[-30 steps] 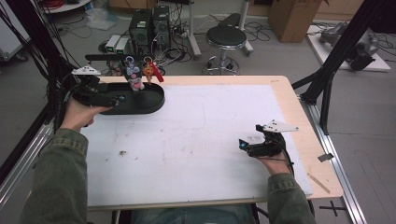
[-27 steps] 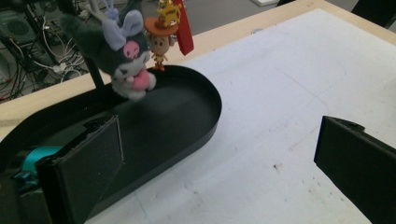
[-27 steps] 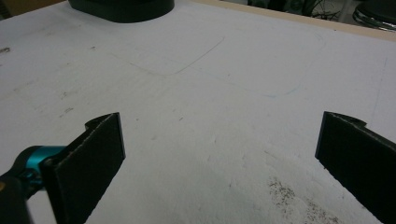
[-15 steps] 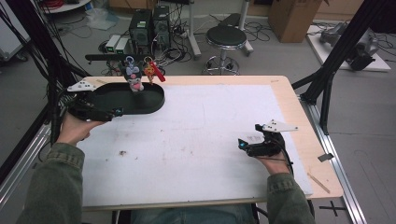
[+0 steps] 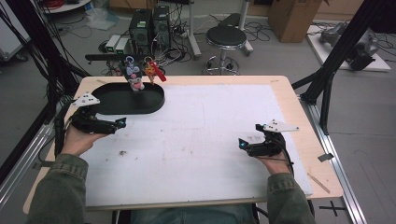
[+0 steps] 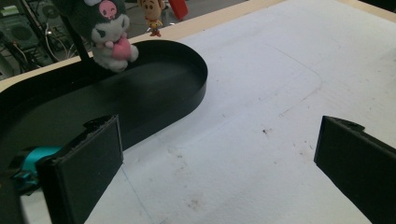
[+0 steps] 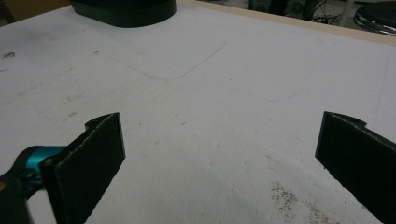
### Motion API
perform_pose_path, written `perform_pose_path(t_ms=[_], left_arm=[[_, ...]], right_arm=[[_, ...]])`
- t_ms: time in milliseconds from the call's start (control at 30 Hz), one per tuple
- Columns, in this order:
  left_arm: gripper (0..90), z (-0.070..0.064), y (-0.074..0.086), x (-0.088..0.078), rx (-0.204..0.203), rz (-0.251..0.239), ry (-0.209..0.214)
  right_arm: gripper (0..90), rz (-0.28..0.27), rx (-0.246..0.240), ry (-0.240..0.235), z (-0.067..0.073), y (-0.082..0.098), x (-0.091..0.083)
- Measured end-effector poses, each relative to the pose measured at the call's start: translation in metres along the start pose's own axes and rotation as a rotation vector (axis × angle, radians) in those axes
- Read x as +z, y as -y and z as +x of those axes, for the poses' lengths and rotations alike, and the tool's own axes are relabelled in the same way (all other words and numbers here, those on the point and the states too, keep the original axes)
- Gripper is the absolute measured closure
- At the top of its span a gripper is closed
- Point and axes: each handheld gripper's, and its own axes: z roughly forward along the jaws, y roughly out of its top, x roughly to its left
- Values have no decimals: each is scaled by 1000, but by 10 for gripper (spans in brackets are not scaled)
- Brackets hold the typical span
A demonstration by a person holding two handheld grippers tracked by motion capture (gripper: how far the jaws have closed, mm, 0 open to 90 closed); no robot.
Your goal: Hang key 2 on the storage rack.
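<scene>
A black oval tray (image 5: 112,108) lies at the far left of the white mat. Over it hang a dark plush keychain (image 5: 134,77) and a small orange figure (image 5: 150,70) from a black bar (image 5: 100,57). My left gripper (image 5: 119,124) rests on the mat just in front of the tray, open and holding nothing. In the left gripper view the tray (image 6: 187,88) sits just beyond that gripper (image 6: 217,140), with the plush (image 6: 109,35) above it. My right gripper (image 5: 243,144) lies open on the mat at the near right, open in its own view too (image 7: 217,135), with the tray (image 7: 126,11) far off.
The white mat (image 5: 205,140) covers most of the wooden table (image 5: 299,116). A red tag (image 5: 159,74) hangs beside the orange figure. A small dark speck (image 5: 122,152) lies on the mat near my left hand. Beyond the table stand a stool (image 5: 226,37) and computer cases (image 5: 148,23).
My left gripper has drawn back from over the tray's left part toward the near side and now rests on the mat in front of it. The right gripper has stayed put.
</scene>
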Motion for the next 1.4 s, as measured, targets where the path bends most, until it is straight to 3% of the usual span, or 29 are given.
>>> perform_pose_path(t_ms=[200,633,967,1233,1300,1400], left_arm=[[17,-4,13,-1,4,10,-28],[17,-9,45,-11,-4,49,-27],[17,-8,69,-18,-40,86,-29],[17,-5,96,-25,-95,102,-34],[17,-5,100,-26,-92,118,-35],[17,-5,101,-28,-95,105,-46]], right_arm=[[4,-5,3,-3,0,0,-1],[4,-7,-1,-11,0,-1,0],[4,-9,1,-9,0,-1,-1],[4,-10,4,-5,1,-1,-1],[4,-7,-3,-4,0,-1,-1],[4,0,0,-6,1,0,0]])
